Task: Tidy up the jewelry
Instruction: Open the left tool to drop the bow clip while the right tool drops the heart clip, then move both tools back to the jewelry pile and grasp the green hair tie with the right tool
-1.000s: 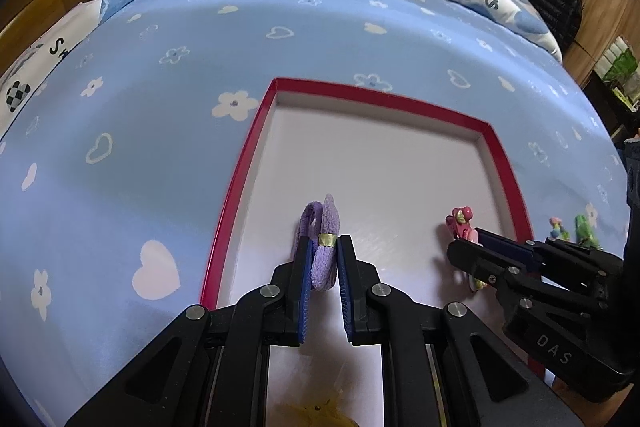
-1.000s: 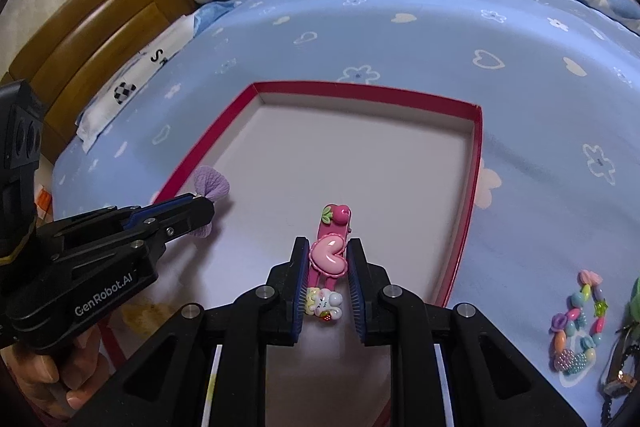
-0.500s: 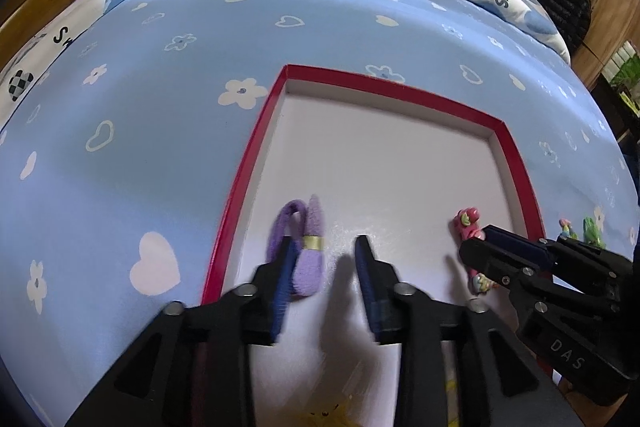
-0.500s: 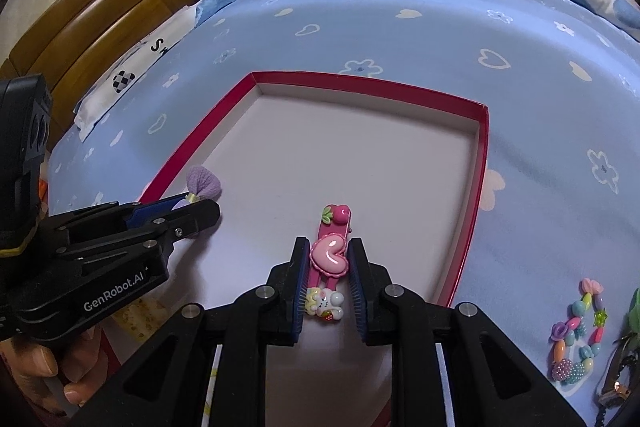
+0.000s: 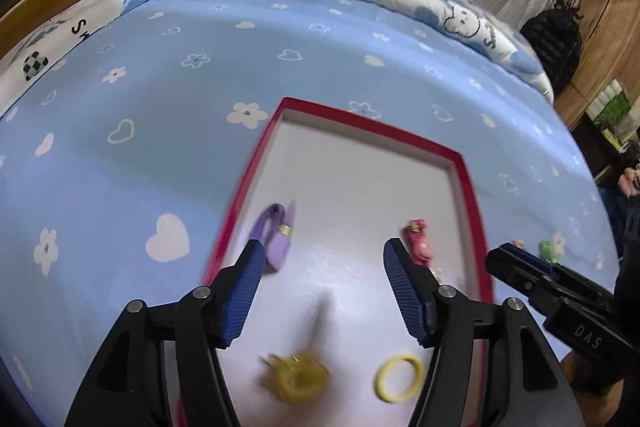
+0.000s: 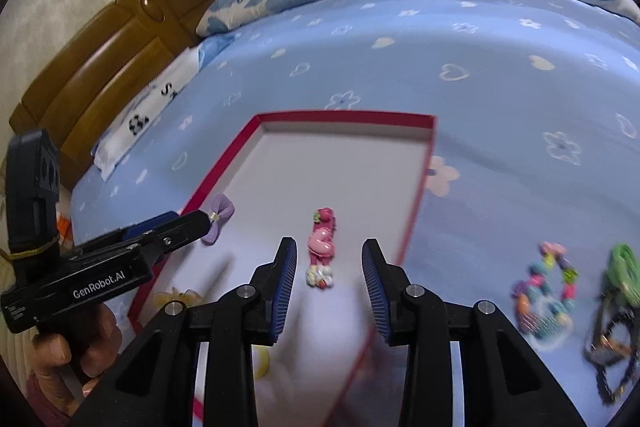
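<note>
A red-rimmed tray (image 5: 470,183) (image 6: 424,183) with a white floor lies on the blue bed. A purple bow hair tie (image 5: 276,237) (image 6: 218,217) rests on the tray floor by its left rim, just ahead of my left gripper (image 5: 324,257), whose jaws are opening with nothing between them. A pink heart hair clip (image 6: 322,247) (image 5: 418,243) lies on the tray floor in front of my right gripper (image 6: 329,253). Its jaws are opening too, and the pads stand clear of the clip.
A yellow flower clip (image 5: 296,375) and a yellow ring tie (image 5: 399,377) lie in the tray's near part. On the sheet right of the tray are a colourful bead bracelet (image 6: 546,287), a green item (image 6: 624,267) and a dark chain (image 6: 612,359). A wooden headboard (image 6: 100,55) stands far left.
Both grippers let go and opened: the purple bow and the pink clip now lie on the tray floor. Both grippers drew back and up, showing more of the tray.
</note>
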The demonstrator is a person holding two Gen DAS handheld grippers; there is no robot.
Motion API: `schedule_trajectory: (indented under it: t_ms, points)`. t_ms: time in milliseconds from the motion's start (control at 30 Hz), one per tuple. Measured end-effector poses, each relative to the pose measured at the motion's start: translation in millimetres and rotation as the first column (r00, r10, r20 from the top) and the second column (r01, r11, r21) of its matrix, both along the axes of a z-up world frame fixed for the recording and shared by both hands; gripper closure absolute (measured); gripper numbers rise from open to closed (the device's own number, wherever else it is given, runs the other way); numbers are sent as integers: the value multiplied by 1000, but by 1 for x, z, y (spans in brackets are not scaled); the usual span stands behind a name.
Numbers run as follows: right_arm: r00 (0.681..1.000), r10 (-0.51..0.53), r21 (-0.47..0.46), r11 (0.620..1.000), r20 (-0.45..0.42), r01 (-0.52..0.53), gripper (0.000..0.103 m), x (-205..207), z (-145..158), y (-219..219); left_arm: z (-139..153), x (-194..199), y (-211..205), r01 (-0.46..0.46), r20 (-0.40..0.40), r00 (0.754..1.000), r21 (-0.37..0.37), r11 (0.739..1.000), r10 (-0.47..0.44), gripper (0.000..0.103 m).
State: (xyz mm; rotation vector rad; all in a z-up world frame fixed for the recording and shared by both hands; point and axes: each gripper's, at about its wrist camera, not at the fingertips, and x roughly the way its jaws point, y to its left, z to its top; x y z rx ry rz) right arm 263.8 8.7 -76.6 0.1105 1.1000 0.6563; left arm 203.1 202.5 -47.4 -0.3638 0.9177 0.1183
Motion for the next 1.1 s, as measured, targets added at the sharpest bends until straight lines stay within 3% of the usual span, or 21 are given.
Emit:
schedule_trajectory:
  t_ms: [433,1100]
  points:
    - [984,-181,6,984,4,181,64,-31,24,-113,15,-32,-53,100,3,995,-46,994,-100,37]
    - [933,-360,-44,932,-4,359,64,-57,18,-225,24,-5,-130,287,-25,958,10,958,-286,37]
